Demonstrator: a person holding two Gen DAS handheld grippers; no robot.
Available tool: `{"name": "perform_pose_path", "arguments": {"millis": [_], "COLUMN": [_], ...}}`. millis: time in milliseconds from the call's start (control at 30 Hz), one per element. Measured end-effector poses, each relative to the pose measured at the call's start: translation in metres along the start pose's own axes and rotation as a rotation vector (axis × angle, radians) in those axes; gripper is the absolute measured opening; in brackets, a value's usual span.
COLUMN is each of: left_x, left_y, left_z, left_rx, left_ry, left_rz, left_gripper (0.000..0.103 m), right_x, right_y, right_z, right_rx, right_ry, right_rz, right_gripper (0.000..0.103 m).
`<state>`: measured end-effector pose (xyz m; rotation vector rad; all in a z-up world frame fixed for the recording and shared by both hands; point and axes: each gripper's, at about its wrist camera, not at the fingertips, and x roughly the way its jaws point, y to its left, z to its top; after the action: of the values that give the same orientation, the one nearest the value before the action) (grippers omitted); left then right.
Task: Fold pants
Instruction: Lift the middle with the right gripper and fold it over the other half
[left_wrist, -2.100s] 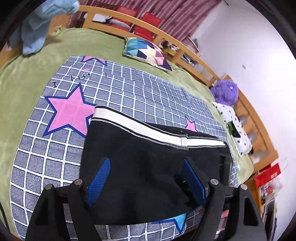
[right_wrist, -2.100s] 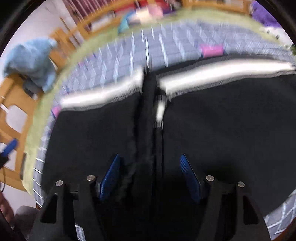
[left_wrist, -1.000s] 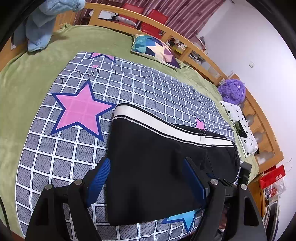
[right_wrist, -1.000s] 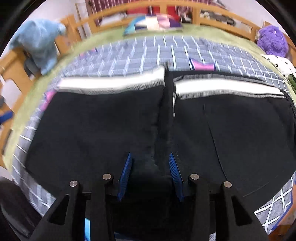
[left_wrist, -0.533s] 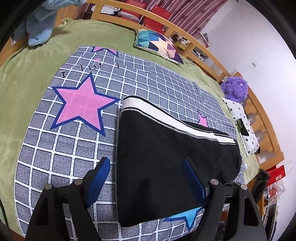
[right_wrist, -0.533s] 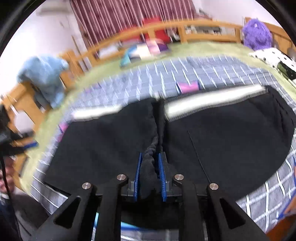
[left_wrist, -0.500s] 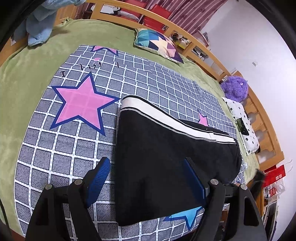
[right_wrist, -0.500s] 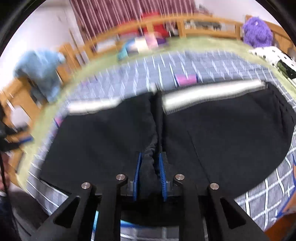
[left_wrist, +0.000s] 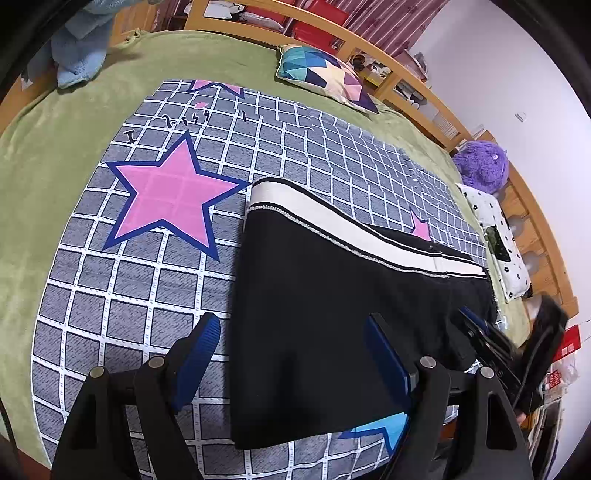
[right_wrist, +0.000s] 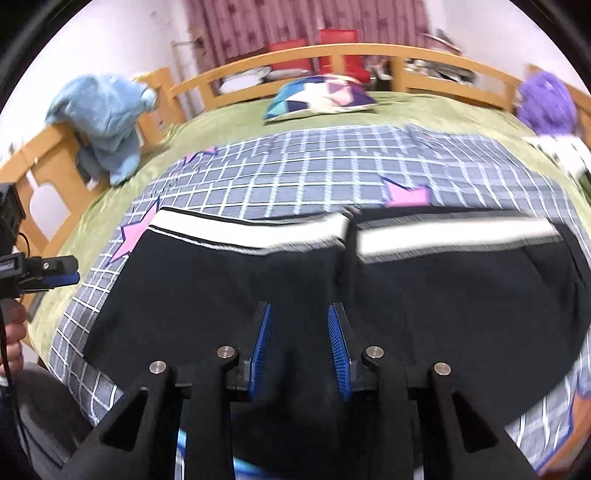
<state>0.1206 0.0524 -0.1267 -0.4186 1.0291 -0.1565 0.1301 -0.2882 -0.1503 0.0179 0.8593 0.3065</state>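
Note:
Black pants (left_wrist: 325, 306) with a white waistband stripe lie flat on the grey checked blanket (left_wrist: 155, 266). In the right wrist view the pants (right_wrist: 443, 314) spread across the blanket, with a seam down the middle. My left gripper (left_wrist: 291, 350) is open and empty, held above the near left edge of the pants. My right gripper (right_wrist: 301, 332) is open with nothing between its blue pads, just above the near middle of the pants. The right gripper also shows in the left wrist view (left_wrist: 491, 339) at the pants' right side.
A patterned cushion (left_wrist: 325, 75) lies on the green bedspread (left_wrist: 55, 122) at the far side. A blue plush toy (right_wrist: 103, 118) hangs on the wooden bed rail. A purple plush (left_wrist: 480, 166) and a spotted pillow (left_wrist: 495, 236) sit at the right edge.
My right gripper was shut on a bunched fold of the pants; it has opened and let go, and the fabric lies flat. My left gripper stayed open.

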Motion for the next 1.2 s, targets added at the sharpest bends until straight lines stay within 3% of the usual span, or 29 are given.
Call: {"name": "perform_pose_path", "arguments": {"millis": [133,200,267,333,400,467,500,633,733,833,967,1033,1133,1200], "left_x": [0.004,0.007,0.011,0.014,0.017,0.022,0.025,0.047,0.075,0.063,0.025,-0.001,-0.039,-0.053], "left_y": [0.003,0.002,-0.001,-0.004,-0.008,-0.012,-0.015,-0.021,-0.025,-0.027,-0.032,-0.042,-0.059,-0.065], "left_z": [0.002,0.001,0.000,-0.002,-0.005,-0.011,-0.016,-0.041,-0.067,-0.063,-0.045,-0.031,-0.006,0.014], "left_rx": [-0.005,0.002,0.020,0.034,0.053,0.069,0.074,0.102,0.148,0.123,0.114,0.155,0.230,0.276], "left_ry": [0.015,0.029,0.043,0.049,0.062,0.083,0.095,0.178,0.284,0.255,0.166,0.086,-0.040,-0.088], "left_rz": [0.010,0.012,0.023,0.034,0.045,0.068,0.084,0.158,0.307,0.283,0.232,0.232,0.249,0.256], "left_gripper": [0.079,0.079,0.079,0.079,0.079,0.079,0.079,0.079,0.084,0.082,0.081,0.082,0.082,0.082], "right_x": [0.047,0.078,0.090,0.080,0.057,0.033,0.022,0.001,0.018,0.013,-0.017,-0.039,-0.071,-0.083], "right_y": [0.010,-0.013,-0.035,-0.046,-0.051,-0.049,-0.047,-0.034,-0.021,-0.006,-0.012,-0.026,-0.058,-0.086], "right_z": [0.018,0.016,0.015,0.019,0.018,0.014,0.009,-0.025,-0.054,-0.057,-0.039,-0.030,-0.022,-0.020], "right_rx": [-0.088,0.000,0.116,0.184,0.215,0.221,0.219,0.133,0.036,-0.031,-0.004,0.014,0.050,0.100], "right_ry": [0.079,0.147,0.169,0.167,0.126,0.083,0.069,0.097,0.184,0.170,0.102,0.042,-0.020,-0.044], "right_rz": [-0.032,-0.071,-0.030,0.017,0.019,0.023,0.026,0.012,-0.082,-0.138,-0.102,-0.108,-0.166,-0.218], "right_gripper": [0.031,0.023,0.004,0.004,0.009,0.038,0.043,0.045,0.050,0.051,0.051,0.051,0.064,0.066]}}
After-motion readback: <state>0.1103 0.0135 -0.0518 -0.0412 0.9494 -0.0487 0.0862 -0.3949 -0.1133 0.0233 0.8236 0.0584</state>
